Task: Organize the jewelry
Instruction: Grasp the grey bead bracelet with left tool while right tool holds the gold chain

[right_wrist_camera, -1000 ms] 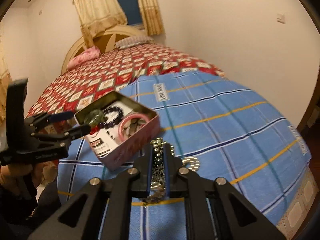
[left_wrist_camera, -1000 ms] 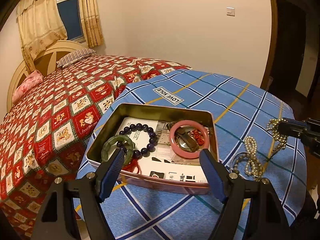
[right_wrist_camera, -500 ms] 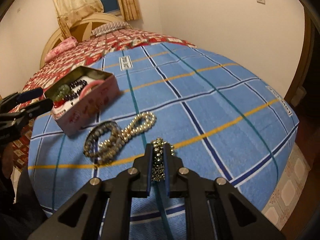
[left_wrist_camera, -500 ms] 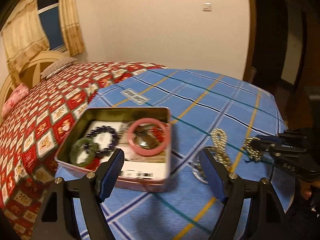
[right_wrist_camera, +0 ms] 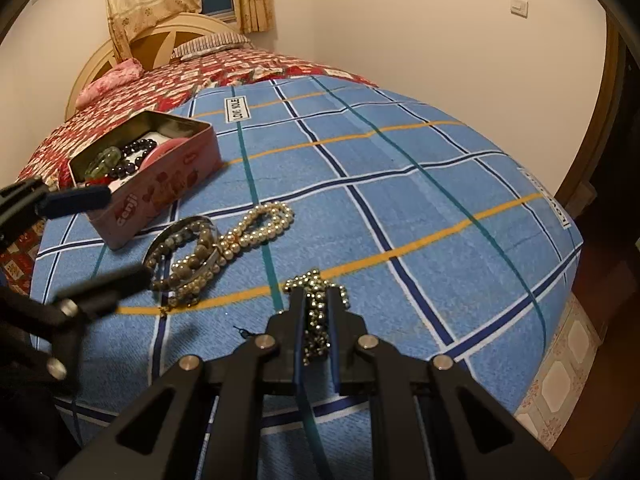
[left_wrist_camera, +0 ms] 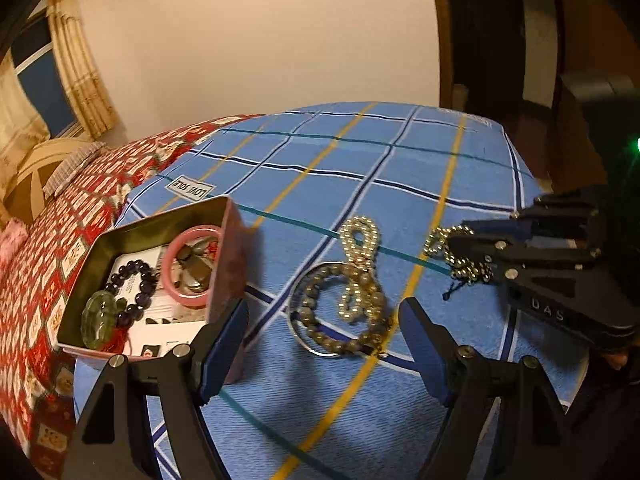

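An open pink tin (left_wrist_camera: 230, 248) (right_wrist_camera: 160, 192) on the blue plaid blanket holds a pink bangle (left_wrist_camera: 192, 268), a dark bead bracelet (left_wrist_camera: 132, 280) and a green jade piece (left_wrist_camera: 98, 316). To its right lies a pile: a pearl necklace (left_wrist_camera: 360, 248) (right_wrist_camera: 256, 228), a grey bead bracelet (left_wrist_camera: 340, 320) (right_wrist_camera: 184, 256) and a silver bangle (left_wrist_camera: 304, 340). My right gripper (right_wrist_camera: 316, 300) (left_wrist_camera: 456, 244) is shut on a gold bead bracelet (right_wrist_camera: 316, 320) (left_wrist_camera: 460, 260) low over the blanket. My left gripper (left_wrist_camera: 324, 344) is open and empty, straddling the pile.
The blue plaid blanket (right_wrist_camera: 400, 200) lies over a bed with a red patterned quilt (left_wrist_camera: 60, 220). The blanket's edge drops to a tiled floor (right_wrist_camera: 560, 372) on the right. A wall and a dark doorway (left_wrist_camera: 500, 32) stand behind.
My left gripper has swung right from over the tin to over the bead pile. My right gripper has pulled back right with the gold bead bracelet, away from the tin.
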The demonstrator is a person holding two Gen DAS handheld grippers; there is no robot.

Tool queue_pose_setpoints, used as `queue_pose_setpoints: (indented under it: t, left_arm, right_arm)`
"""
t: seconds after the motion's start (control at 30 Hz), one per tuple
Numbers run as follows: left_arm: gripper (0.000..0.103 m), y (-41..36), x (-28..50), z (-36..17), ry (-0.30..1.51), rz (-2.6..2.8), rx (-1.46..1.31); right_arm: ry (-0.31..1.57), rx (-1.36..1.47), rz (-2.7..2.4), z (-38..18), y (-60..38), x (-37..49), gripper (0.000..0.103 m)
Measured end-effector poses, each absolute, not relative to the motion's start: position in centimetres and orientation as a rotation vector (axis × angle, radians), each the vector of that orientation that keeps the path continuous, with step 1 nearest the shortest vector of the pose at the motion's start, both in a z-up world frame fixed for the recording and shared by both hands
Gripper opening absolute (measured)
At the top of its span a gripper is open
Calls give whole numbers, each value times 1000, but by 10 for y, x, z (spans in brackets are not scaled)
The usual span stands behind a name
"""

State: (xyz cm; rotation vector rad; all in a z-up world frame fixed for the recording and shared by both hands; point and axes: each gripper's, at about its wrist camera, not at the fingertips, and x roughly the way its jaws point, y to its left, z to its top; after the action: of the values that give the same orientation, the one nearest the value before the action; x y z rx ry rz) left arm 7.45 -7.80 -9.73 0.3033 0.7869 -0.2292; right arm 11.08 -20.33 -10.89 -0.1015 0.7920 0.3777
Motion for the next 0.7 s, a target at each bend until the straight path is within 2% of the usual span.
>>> queue_pose_setpoints:
  t: [0.17,0.2,0.23,0.33,0.4,0.7]
  left_arm:
    - [77,-85,79,-107,809,-255,320]
    - [68,-84,81,-110,819,-256,315]
    - [48,-83,83,-112,833,-263,312]
    - [17,-81,87,-119,884,-309,273]
    - [8,-79,85,-118,873,-312,259]
    - [7,-65,77,-90,799,-303,204]
  right_arm:
    - [787,-92,379,-111,-204,112,13]
    - [786,-93,378,-111,-204,111,13]
    - [784,-95,378,-111,-204,111,13]
    - [783,-94,378,-111,-204,110,13]
    - [785,-93,379,-112,-203,110,14]
    - [781,-85,382,-111,-203,110,14]
